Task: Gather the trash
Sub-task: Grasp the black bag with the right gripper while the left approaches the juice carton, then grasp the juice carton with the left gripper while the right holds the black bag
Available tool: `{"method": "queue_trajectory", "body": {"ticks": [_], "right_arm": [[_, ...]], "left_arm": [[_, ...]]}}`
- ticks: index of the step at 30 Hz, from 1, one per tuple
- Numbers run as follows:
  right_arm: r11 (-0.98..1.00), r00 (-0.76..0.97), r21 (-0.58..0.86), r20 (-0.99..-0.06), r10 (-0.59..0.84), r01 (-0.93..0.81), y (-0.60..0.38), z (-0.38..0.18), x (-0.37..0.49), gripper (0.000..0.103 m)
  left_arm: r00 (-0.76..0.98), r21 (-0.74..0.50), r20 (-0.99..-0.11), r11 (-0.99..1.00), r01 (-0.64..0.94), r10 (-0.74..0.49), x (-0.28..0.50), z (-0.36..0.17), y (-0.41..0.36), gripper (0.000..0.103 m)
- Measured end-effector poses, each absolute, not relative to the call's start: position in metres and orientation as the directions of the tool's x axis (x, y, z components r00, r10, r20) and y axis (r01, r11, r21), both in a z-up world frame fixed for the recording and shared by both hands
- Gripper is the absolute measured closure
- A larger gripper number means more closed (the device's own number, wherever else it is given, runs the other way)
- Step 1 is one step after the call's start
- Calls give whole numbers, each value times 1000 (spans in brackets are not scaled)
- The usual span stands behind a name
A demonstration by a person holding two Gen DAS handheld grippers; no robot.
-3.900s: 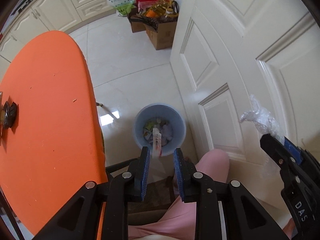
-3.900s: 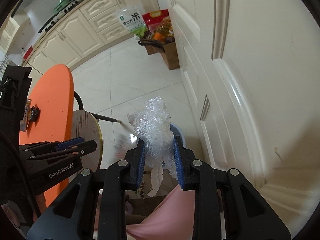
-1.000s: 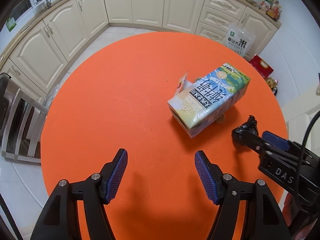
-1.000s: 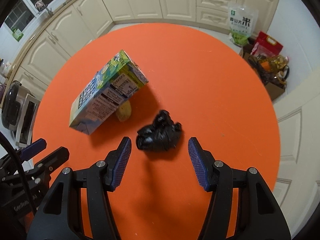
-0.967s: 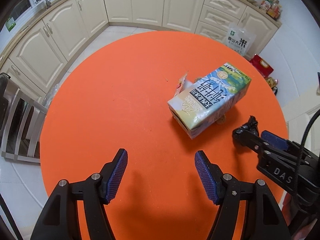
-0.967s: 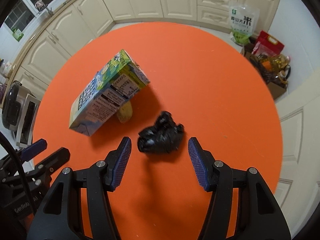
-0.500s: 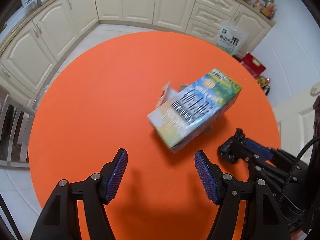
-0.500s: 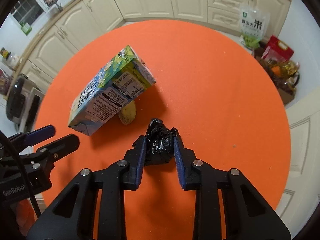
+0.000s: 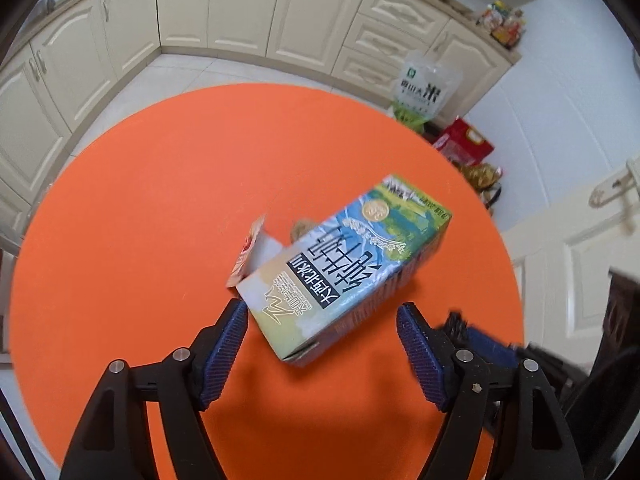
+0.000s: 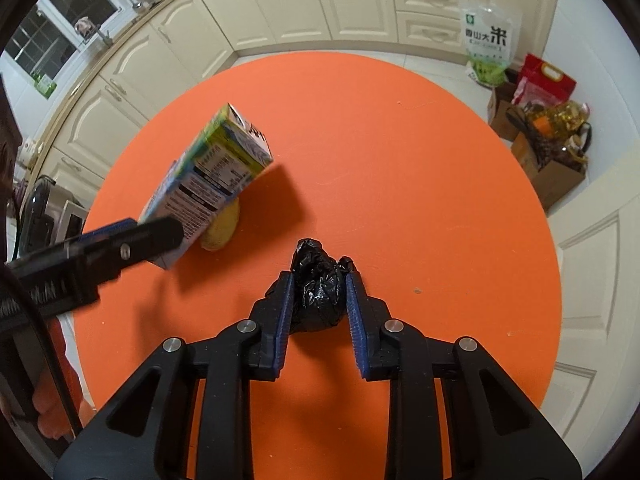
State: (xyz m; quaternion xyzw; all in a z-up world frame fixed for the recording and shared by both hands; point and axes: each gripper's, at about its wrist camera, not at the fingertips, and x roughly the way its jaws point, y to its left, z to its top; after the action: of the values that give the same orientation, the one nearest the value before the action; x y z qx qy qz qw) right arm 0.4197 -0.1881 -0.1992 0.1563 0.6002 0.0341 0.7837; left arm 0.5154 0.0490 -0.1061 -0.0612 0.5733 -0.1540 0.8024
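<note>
Home kitchen; cream panelled cabinets (image 9: 248,4) wrapping two walls above pale floor tiles (image 9: 180,76); round orange table (image 10: 400,168); clear bag of rice (image 10: 486,46) on the floor; white panelled door (image 10: 592,280).

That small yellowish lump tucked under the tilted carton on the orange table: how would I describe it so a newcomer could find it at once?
Start at the round orange table and find the blue-and-green printed drink carton lying tilted on it. At the carton's lower edge sits a small pale-yellow rounded lump, partly hidden. Unlike the crumpled black plastic bag nearby, it is smooth, yellow and not in a gripper.
</note>
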Motion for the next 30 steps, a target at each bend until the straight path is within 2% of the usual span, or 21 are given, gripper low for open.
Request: {"method": "queue_trajectory", "body": {"ticks": [3, 6, 8, 12, 13, 23, 30], "right_arm": [[946, 279, 296, -927, 250, 135, -189, -201, 421, 78], [946, 279, 296, -927, 252, 131, -190, -202, 422, 78], [946, 279, 297, -926, 252, 129, -190, -202, 422, 78], [943, 279, 306, -924, 261, 130, -192, -203, 421, 78], [942, 279, 307, -924, 263, 132, -192, -203, 421, 78], [940, 281, 308, -924, 260, 144, -195, -197, 411, 78], [940, 299, 312, -918, 260, 140, -190, -186, 385, 78]], "left_arm": [[275, -274, -910, 949, 159, -309, 526, -121, 57, 28], [234, -323, -907, 935, 148, -350, 530, -136, 63, 30], [228, -331, -905, 931, 154, -360, 534, -139, 68, 34], [264, -301, -902, 935, 186, -343, 526, -125, 78, 51], [268, -308, -897, 933, 187, -350, 522, -121, 79, 53], [342, -287, -877, 938, 193, -338, 448, -99, 75, 56], [425, -260, -858, 958, 121, -287, 369, -84, 100, 57]]}}
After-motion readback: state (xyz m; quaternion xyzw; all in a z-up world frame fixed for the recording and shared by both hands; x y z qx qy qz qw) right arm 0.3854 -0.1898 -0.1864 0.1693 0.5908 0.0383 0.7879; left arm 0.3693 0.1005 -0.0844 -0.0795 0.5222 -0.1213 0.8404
